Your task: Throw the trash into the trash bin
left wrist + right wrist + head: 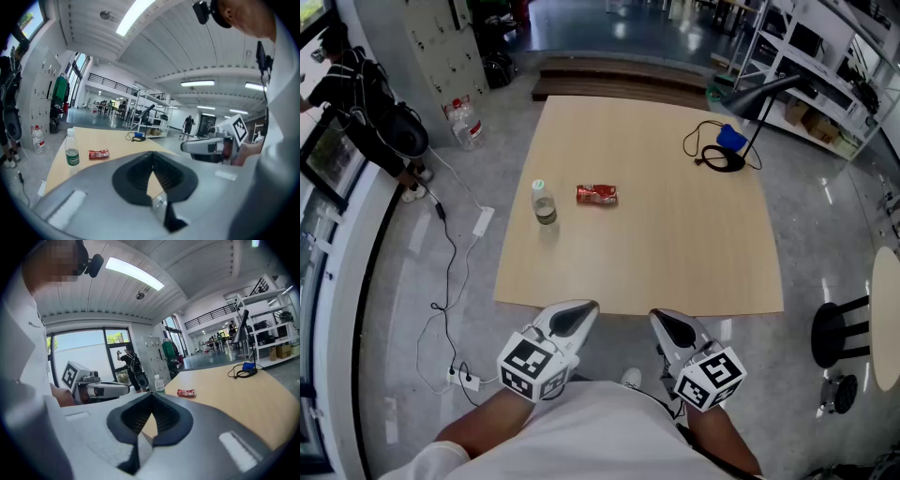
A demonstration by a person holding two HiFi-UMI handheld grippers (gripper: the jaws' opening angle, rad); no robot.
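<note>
Jaws of the left gripper are seen pressed tip to tip, with nothing held; it is poised at the near edge of the table. Further in, a bottle stands upright: clear, smooth, round plastic, easily tipped by a glancing jaw. Just right of it lies a wrapper, red, flat and crinkled; a pinch could skid off it on the slick wood. Right gripper jaws are likewise closed and empty. No bin is seen.

Our left gripper and right gripper side by side before our chest, both tilted slightly downward, jaws pressed together, our forearms bent close.
</note>
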